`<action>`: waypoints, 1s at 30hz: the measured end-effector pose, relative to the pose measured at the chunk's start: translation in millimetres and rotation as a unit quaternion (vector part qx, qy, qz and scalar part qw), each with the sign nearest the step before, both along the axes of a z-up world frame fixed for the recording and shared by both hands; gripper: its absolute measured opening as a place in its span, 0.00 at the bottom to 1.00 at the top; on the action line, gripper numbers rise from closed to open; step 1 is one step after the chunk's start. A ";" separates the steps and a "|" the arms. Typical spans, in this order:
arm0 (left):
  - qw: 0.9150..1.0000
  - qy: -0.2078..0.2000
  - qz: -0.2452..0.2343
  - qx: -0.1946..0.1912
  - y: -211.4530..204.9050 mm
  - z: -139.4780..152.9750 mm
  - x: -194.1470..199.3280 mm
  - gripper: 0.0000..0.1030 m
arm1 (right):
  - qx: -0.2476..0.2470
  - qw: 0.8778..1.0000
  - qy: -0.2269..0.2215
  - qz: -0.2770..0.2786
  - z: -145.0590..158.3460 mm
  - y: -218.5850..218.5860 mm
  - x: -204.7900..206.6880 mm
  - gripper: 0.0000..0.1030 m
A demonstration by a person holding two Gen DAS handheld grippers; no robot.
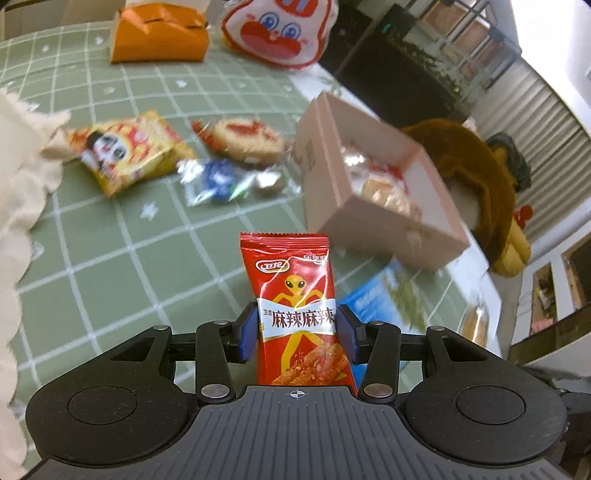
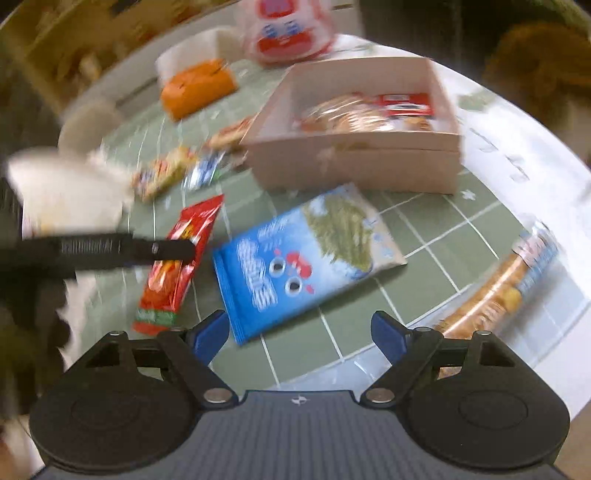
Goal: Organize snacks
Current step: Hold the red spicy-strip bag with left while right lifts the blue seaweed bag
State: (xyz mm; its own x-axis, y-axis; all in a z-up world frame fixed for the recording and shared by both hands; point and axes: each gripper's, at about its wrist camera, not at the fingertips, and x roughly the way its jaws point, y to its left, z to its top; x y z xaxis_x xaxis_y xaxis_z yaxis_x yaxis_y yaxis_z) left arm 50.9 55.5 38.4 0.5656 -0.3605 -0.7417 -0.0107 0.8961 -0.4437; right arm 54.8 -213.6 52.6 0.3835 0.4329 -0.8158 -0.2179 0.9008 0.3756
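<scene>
On the green checked tablecloth [image 1: 110, 258], working from the left, we see a yellow snack packet [image 1: 129, 151] lying flat, then a round cookie in a clear wrapper [image 1: 247, 140] with a blue-and-clear candy wrapper [image 1: 221, 181] just beside it on the near side. Toward the far edge sit an orange tissue pack [image 1: 159, 37] and a white bag with a red cartoon face [image 1: 277, 33]. Our left gripper [image 1: 297, 334] has its blue pads [image 1: 246, 336] pressed against both sides of a red spicy-strip packet [image 1: 295, 306], which it holds upright, clear of the cloth. To the right of that packet is the open pink box [image 1: 325, 155], with several wrapped snacks already lying inside; a brown plush toy [image 1: 480, 177] leans at the table's right edge behind it. From the right wrist camera, which is blurred, we see the same red packet [image 2: 177, 262] clamped in the left gripper [image 2: 181, 251] on the left, a blue seaweed snack bag [image 2: 303, 258] flat on the cloth near the front edge, just ahead of our right gripper [image 2: 299, 332], and the box [image 2: 354, 162] beyond it. Our right gripper stands with its jaws spread wide and nothing between them. A long clear pack of biscuits [image 2: 495, 288] lies near the table's right edge.
</scene>
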 end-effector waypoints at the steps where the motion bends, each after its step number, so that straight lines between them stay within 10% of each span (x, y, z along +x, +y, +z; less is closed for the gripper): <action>1: 1.000 -0.001 -0.006 0.000 -3.4 -0.5 6.3 0.49 | 0.013 1.000 0.016 -0.012 -2.5 -2.0 4.3 0.82; 7: 0.998 0.027 -0.052 -0.008 -26.2 -25.5 12.0 0.49 | 0.077 0.986 0.104 -0.106 -22.0 -7.1 34.0 0.82; 12: 0.996 0.051 -0.068 -0.036 -38.3 -25.6 -13.7 0.49 | 0.032 0.983 0.115 -0.143 -30.0 9.7 49.0 0.82; 19: 0.997 0.034 -0.033 0.063 -32.7 -17.5 -34.1 0.48 | -0.077 0.990 0.061 -0.104 -36.3 51.8 67.1 0.89; 30: 0.996 0.031 -0.037 0.074 -32.8 -19.5 -34.2 0.49 | -0.146 0.989 -0.016 0.017 -36.8 58.1 30.3 0.79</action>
State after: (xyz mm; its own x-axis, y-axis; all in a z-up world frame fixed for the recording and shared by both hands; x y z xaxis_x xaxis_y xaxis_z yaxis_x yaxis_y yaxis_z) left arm 16.7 22.7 19.0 0.4923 -0.2838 -0.8228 0.0337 0.9509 -0.3078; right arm 85.1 -155.5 15.8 0.4006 0.1947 -0.8953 -0.2577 0.9617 0.0938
